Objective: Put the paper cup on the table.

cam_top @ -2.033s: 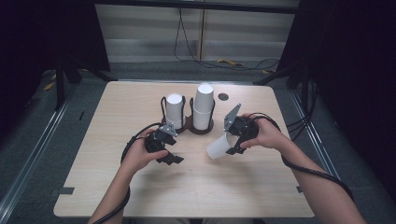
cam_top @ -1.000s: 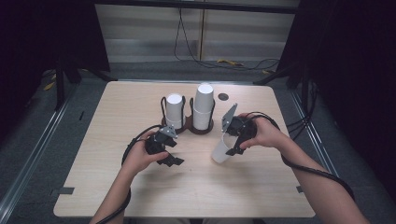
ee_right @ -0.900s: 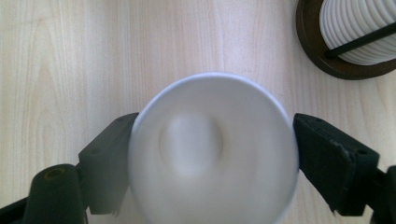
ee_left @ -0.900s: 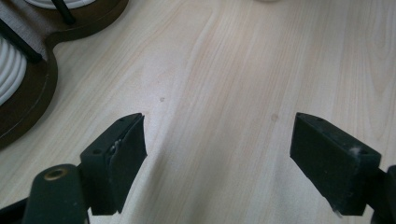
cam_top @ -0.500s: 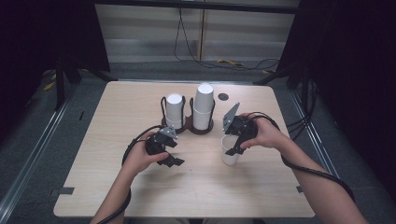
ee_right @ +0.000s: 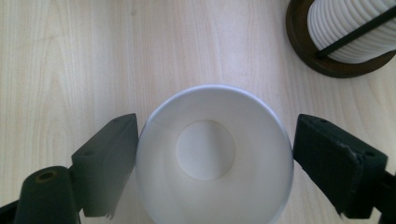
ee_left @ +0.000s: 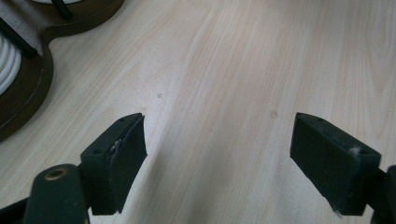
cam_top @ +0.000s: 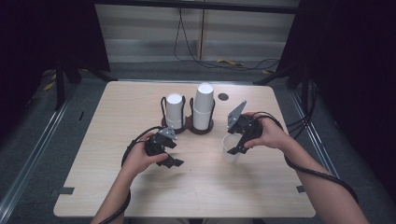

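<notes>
Right now your right hand-held gripper (cam_top: 235, 145) sits over the white paper cup (cam_top: 230, 148), which stands upright, mouth up, on the tabletop (cam_top: 116, 182) at center-right of the high view, just below-right of the two-post cup holder (cam_top: 187, 126). In the right gripper view the cup (ee_right: 215, 163) fills the gap btwn the jaws: the left pad looks to be at the rim, the right pad is clear of it w/ a sliver of wood showing. The jaws have just been opening w/ the cup btwn them, so it reads as a release, not a grip; the cup rests on its own base.

Your left hand-held gripper (cam_top: 171, 151) is spread wide w/ nothing in it, low over bare wood at center-left of the high view. In the left gripper view only wood grain shows btwn its pads (ee_left: 116, 158), w/ the holder's brown base (ee_left: 28, 93) at the upper left. It's prob. parked there to stay out of the right hand's way while being near the stacks.

The stacks of cups (cam_top: 203, 105) sit upside down in the holder at upper center, the right one taller. The wire posts keep them from tipping. The loose cup stands apart from them, likely so it's easy to reach.
</notes>
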The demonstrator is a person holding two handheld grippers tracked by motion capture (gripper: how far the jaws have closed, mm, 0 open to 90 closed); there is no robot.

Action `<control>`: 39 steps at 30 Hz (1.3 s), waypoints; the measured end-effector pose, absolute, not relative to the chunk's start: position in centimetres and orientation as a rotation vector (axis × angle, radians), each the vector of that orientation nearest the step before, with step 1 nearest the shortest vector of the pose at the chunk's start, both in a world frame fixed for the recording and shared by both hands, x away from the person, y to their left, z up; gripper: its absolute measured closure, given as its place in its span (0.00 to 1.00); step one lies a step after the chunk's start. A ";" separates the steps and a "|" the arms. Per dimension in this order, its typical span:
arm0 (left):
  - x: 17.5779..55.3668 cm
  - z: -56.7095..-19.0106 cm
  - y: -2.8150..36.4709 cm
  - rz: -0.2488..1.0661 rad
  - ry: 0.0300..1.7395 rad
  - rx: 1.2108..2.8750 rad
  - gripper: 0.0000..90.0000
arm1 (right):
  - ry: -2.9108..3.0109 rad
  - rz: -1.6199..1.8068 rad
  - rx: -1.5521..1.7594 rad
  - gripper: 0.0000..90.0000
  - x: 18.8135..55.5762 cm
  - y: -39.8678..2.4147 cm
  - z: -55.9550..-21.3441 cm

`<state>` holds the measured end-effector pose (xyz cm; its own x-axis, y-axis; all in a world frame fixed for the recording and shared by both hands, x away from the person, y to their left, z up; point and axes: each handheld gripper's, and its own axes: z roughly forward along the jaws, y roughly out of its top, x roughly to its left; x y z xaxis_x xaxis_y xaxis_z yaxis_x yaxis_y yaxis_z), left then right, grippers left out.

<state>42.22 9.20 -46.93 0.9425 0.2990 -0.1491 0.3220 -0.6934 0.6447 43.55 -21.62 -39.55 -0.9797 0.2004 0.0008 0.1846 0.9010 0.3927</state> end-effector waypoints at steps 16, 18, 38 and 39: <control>42.1 -47.3 9.4 -0.044 0.428 2.399 0.20 | 2.972 0.723 0.368 0.16 42.8 -24.5 -40.0; 42.1 -47.4 9.4 -0.046 0.427 2.398 0.20 | 2.970 0.714 0.383 0.16 42.7 -24.9 -40.0; 42.0 -47.5 9.8 -0.036 0.447 2.385 0.20 | 2.908 0.831 0.538 0.15 41.2 -28.8 -41.5; 42.0 -47.5 9.9 -0.040 0.443 2.393 0.20 | 2.904 0.834 0.555 0.15 41.1 -28.9 -41.6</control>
